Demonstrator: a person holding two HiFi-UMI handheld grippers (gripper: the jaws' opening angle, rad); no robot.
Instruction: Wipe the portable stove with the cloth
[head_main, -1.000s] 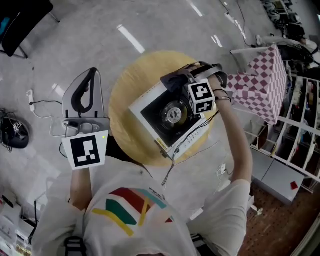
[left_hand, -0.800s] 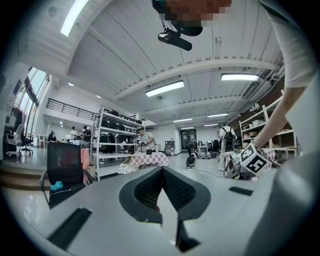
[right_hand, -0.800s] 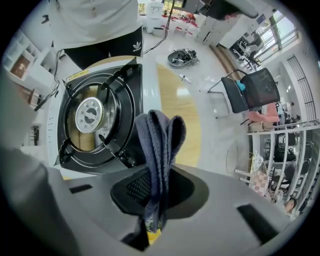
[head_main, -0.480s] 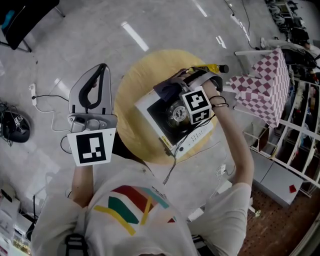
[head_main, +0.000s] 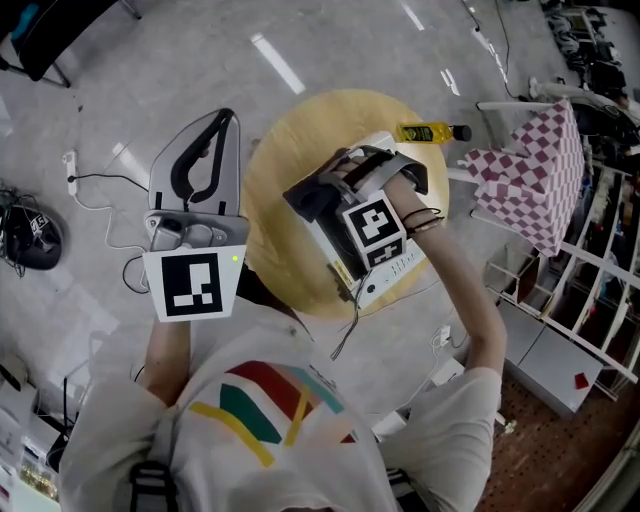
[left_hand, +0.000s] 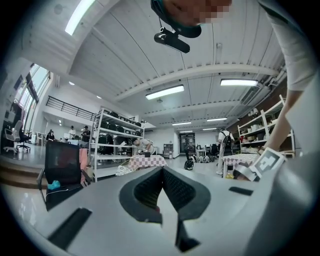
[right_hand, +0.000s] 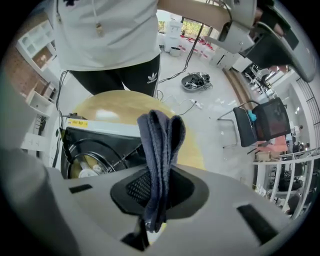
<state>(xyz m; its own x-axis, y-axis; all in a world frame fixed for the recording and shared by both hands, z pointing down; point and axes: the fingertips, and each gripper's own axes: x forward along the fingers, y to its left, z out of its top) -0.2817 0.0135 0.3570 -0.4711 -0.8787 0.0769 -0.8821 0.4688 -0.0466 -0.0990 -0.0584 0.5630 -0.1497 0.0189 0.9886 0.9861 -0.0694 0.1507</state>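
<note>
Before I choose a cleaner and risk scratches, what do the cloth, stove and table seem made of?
Cloth: soft dark blue-grey fabric, probably terry or microfibre, judging by its fuzzy pile.
Stove: black top, seemingly painted or enamelled metal with slight sheen; white casing.
Table: pale wood or wood-look board, matte.

Right tool (head_main: 308, 196) clamped, left tool (head_main: 221, 122) shut (held aside)

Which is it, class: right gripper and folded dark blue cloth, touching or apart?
Touching. The right gripper view shows the right gripper shut on the folded dark blue cloth.
</note>
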